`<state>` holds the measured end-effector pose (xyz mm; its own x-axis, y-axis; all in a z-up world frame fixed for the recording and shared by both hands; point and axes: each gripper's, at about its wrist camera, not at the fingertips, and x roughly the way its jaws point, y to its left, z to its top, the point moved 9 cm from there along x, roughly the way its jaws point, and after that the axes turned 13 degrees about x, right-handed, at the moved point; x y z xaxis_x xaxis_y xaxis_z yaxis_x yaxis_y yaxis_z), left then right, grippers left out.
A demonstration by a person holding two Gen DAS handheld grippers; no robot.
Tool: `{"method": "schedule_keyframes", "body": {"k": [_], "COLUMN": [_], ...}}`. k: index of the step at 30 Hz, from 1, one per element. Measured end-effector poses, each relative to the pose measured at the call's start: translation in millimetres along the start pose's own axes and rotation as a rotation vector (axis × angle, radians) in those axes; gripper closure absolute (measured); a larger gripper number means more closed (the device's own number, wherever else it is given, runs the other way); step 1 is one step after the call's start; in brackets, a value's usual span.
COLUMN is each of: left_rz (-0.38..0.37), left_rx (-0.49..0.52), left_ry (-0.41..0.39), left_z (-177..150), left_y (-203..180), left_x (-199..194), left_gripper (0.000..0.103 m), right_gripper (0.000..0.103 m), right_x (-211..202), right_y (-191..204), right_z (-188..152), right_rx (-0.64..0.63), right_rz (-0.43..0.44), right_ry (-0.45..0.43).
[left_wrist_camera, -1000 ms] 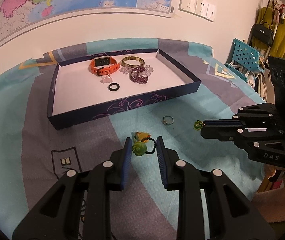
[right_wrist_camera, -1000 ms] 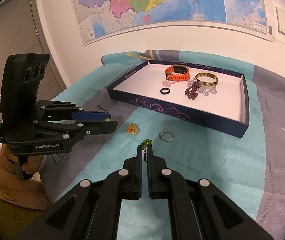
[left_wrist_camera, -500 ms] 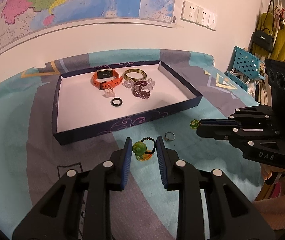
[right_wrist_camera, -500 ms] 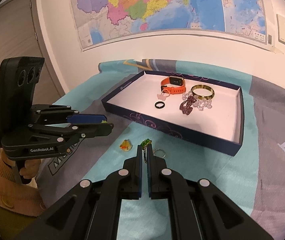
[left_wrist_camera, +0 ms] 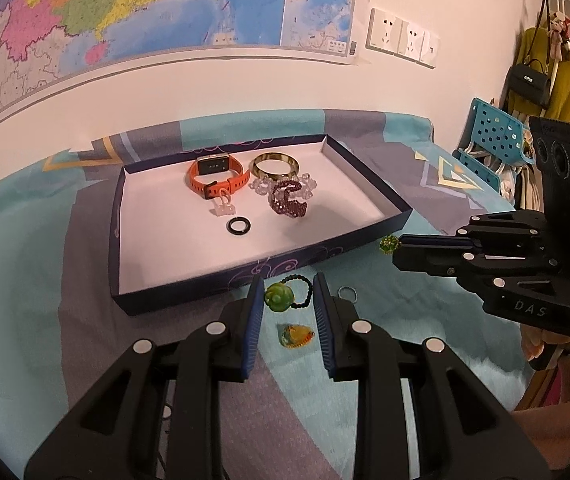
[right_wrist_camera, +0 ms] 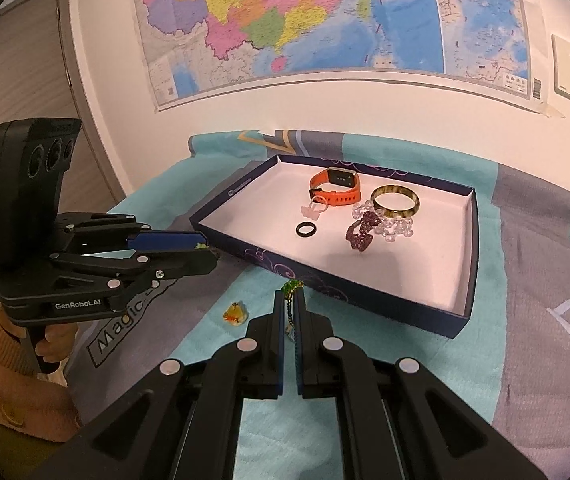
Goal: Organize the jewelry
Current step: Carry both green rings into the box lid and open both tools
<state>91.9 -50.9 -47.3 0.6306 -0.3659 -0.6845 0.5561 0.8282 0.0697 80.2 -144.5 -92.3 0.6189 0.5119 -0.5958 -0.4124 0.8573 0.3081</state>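
A dark blue tray (left_wrist_camera: 325, 254) (right_wrist_camera: 469, 248) with a white floor holds an orange watch (left_wrist_camera: 215, 178), a gold bangle (left_wrist_camera: 276, 165), clear and purple bead bracelets (left_wrist_camera: 287, 199) and a black ring (left_wrist_camera: 239, 225). My left gripper (left_wrist_camera: 288, 298) holds a green jade pendant on a black cord (left_wrist_camera: 279, 298) between its fingers, lifted near the tray's front wall. My right gripper (right_wrist_camera: 289, 304) is shut on a green bead chain (right_wrist_camera: 291, 287), also visible in the left wrist view (left_wrist_camera: 389, 244). An amber pendant (left_wrist_camera: 296, 335) (right_wrist_camera: 235, 314) and a small silver ring (left_wrist_camera: 347, 293) lie on the cloth.
The table has a teal and grey cloth (left_wrist_camera: 25, 300). A wall with a map (left_wrist_camera: 125, 12) and sockets (left_wrist_camera: 401, 40) stands behind. A blue chair (left_wrist_camera: 493, 136) and hung coats (left_wrist_camera: 553, 76) are at the far right.
Both grippers have moved forward toward the tray, each carrying its piece. The jade pendant has lifted off the amber pendant, which stays on the cloth.
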Motion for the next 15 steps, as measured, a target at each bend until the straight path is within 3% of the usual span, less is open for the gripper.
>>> {"method": "schedule_keyframes", "body": {"k": [15], "left_rz": [0.024], "left_rx": [-0.009], "left_ry": [-0.015], "left_z": [14], "left_y": [11], "left_x": [3], "left_gripper": [0.078], "right_gripper": [0.1], "right_x": [6], "right_y": [-8], "right_z": [18], "right_rx": [0.001], "right_rz": [-0.008], "right_ry": [-0.018]}}
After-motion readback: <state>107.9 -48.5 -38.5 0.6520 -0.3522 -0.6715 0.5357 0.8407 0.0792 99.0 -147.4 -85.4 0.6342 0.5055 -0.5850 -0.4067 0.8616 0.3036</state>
